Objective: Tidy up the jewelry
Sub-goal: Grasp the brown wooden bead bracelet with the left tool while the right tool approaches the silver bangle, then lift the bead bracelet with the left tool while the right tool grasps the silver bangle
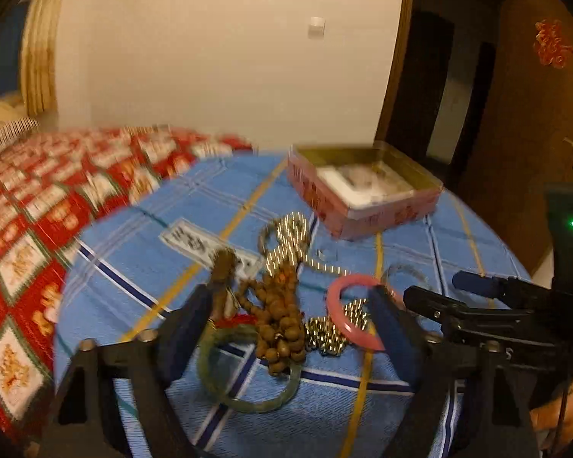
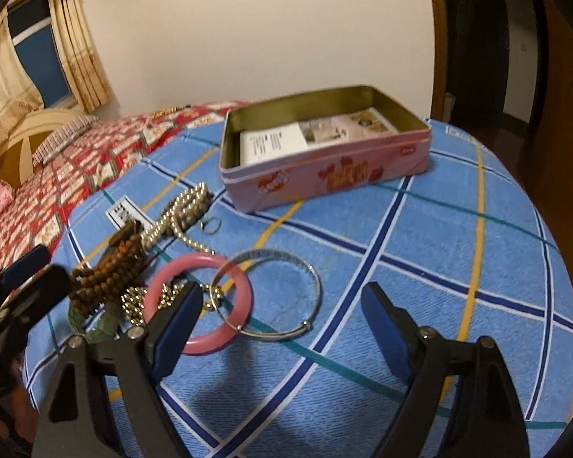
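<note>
A pile of jewelry lies on a blue plaid cloth (image 2: 439, 229). It holds brown wooden beads (image 1: 280, 316) (image 2: 107, 271), a green bangle (image 1: 248, 400), a pink bangle (image 1: 340, 305) (image 2: 210, 339), a silver bangle (image 2: 286, 297) and silver bead strands (image 1: 290, 240) (image 2: 183, 210). An open pink tin (image 1: 366, 213) (image 2: 324, 175) stands behind them. My left gripper (image 1: 290, 316) is open just above the beads and green bangle. My right gripper (image 2: 282, 313) is open, low over the pink and silver bangles.
The tin holds papers (image 2: 279, 141). A small ring (image 2: 210, 225) lies by the silver strands. A red patterned bedspread (image 1: 30, 229) lies to the left. A wall, a curtained window (image 2: 38, 57) and a dark doorway (image 1: 439, 95) stand behind.
</note>
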`<state>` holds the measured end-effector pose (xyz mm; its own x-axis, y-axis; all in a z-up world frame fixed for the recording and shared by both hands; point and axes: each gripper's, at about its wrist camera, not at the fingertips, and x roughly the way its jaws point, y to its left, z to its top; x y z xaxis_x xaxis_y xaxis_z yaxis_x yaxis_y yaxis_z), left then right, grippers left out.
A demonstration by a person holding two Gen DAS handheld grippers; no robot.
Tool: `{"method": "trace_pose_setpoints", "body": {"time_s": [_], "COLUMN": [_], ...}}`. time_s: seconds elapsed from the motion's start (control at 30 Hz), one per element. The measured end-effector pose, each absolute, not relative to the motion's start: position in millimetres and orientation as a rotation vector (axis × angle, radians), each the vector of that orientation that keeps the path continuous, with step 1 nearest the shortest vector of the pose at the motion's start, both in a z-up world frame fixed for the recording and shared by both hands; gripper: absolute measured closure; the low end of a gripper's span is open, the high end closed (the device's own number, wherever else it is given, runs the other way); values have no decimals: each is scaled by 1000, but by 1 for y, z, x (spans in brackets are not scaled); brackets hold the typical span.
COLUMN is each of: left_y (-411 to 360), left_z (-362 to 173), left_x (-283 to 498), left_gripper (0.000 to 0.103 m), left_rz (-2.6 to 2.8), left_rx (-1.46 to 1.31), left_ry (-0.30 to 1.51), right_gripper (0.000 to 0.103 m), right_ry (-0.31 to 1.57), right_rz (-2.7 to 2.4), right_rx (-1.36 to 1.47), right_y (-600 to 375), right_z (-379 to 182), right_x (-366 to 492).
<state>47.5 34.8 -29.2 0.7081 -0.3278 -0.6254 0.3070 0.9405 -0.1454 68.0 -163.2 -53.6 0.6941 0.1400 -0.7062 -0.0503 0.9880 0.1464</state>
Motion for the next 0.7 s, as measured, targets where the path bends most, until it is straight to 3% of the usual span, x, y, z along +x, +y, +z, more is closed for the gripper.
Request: {"method": "trace_pose_setpoints", "body": {"time_s": [0.13,0.3,0.33,0.37,0.4,0.7], "left_y": [38,37,39,41,42,52], "left_z": [-36,-46,-47,-47,-47,-27], "left_x": [61,70,71,71,71,49], "left_gripper": [43,78,78,78,78,79], "left_rz": [-335,-359,-361,-364,-364,-364], "left_rx": [-75,-92,-104,-115,-122,-163], "left_ry": [749,805,813,813,808,645], "right_gripper": [16,15,17,28,33,34], "right_ry": [852,879,879,878,870,763], "right_rz": [119,126,125,125,130,186], "right_rx": [96,79,74,70,63,217], "right_y": [-158,-154,-154,-153,-153,-174], "right_z": [-62,-67,-67,-67,-65,-53], "right_x": [76,80,80,80,79,68]}}
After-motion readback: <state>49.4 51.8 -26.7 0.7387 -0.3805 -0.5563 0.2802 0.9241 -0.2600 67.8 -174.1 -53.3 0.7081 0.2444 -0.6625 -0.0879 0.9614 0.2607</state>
